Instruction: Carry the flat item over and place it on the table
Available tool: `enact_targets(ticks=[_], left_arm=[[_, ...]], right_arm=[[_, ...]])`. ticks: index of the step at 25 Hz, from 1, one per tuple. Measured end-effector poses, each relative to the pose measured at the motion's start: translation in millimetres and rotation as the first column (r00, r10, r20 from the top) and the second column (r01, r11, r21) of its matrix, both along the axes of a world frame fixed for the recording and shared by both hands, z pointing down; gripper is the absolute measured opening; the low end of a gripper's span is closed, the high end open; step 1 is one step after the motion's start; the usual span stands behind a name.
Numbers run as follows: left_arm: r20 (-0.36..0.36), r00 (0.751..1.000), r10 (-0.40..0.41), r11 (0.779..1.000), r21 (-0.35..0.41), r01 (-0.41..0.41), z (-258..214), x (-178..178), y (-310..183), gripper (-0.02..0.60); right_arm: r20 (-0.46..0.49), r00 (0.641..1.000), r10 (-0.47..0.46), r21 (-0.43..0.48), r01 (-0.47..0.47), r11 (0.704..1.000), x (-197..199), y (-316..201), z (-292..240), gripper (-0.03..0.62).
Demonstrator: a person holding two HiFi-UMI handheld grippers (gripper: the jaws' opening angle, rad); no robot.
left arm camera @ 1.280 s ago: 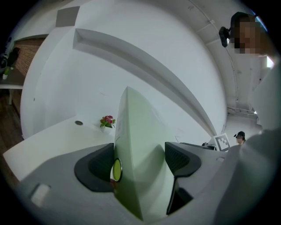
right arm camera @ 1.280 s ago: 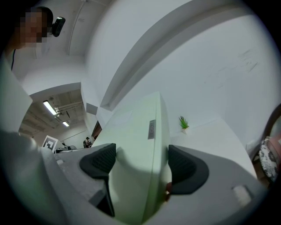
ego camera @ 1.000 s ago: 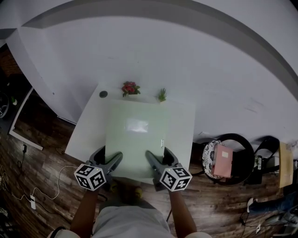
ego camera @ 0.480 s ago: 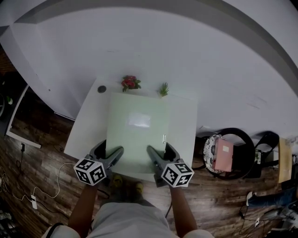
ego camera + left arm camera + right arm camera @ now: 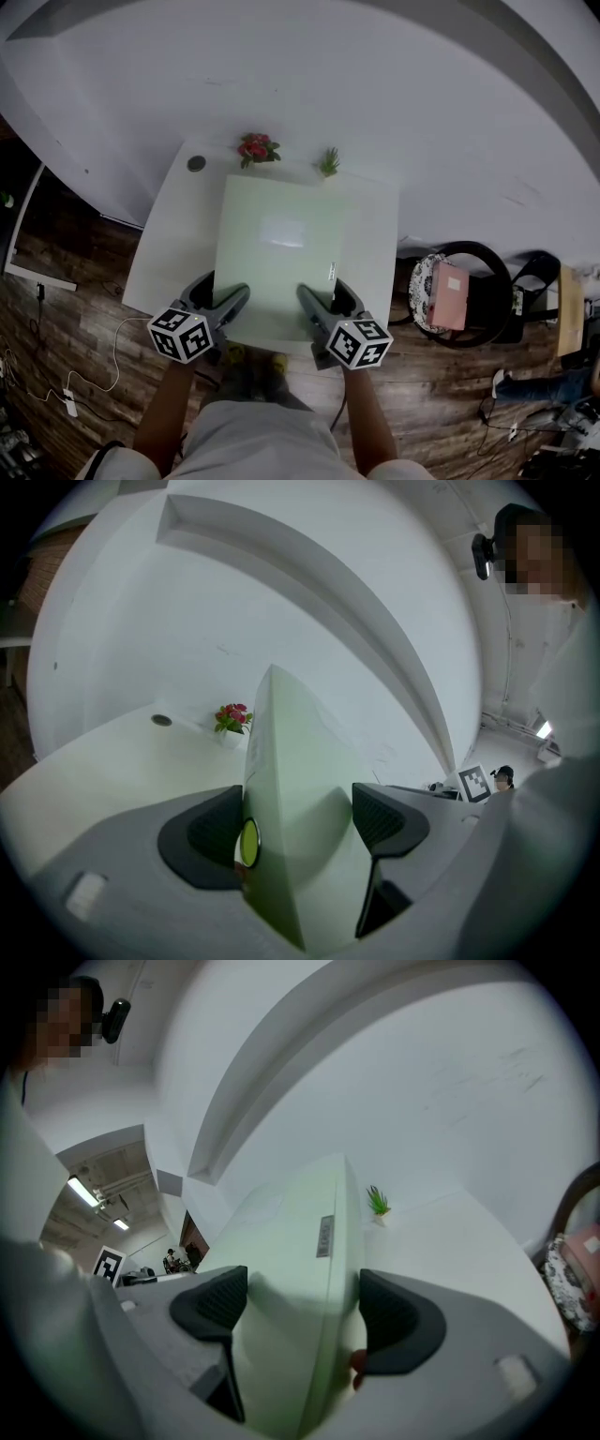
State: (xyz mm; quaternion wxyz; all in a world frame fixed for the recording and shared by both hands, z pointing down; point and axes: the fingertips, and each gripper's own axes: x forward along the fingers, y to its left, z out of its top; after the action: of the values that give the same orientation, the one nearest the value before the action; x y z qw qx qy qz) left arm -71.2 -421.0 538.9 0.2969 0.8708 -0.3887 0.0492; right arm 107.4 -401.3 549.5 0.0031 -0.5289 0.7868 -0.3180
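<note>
A large pale green flat board (image 5: 279,253) hovers over the white table (image 5: 169,244), held level by its near edge. My left gripper (image 5: 225,302) is shut on the board's near left part, and my right gripper (image 5: 316,302) is shut on its near right part. In the left gripper view the board (image 5: 291,799) stands edge-on between the dark pads (image 5: 208,836). The right gripper view shows the board (image 5: 295,1279) clamped the same way, with a small label on its edge. The board hides most of the tabletop beneath it.
A small red flower pot (image 5: 255,149) and a small green plant (image 5: 328,165) stand at the table's far edge, with a dark round disc (image 5: 196,163) at the far left corner. A black chair with a pink box (image 5: 450,298) stands right of the table. Wood floor lies around.
Both grippers and the board have moved forward over the table, toward the plants and the wall. The grip on the board is unchanged.
</note>
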Motion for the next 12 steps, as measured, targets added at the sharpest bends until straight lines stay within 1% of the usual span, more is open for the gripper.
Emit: enact_targets(ticks=[12], left_arm=[[0.009,1.000,0.014,0.995,-0.097,-0.013,47.9,-0.8,-4.5,0.373]], right_arm=[[0.004,1.000,0.014,-0.097,-0.013,0.995,-1.0,0.5,46.6,0.368]])
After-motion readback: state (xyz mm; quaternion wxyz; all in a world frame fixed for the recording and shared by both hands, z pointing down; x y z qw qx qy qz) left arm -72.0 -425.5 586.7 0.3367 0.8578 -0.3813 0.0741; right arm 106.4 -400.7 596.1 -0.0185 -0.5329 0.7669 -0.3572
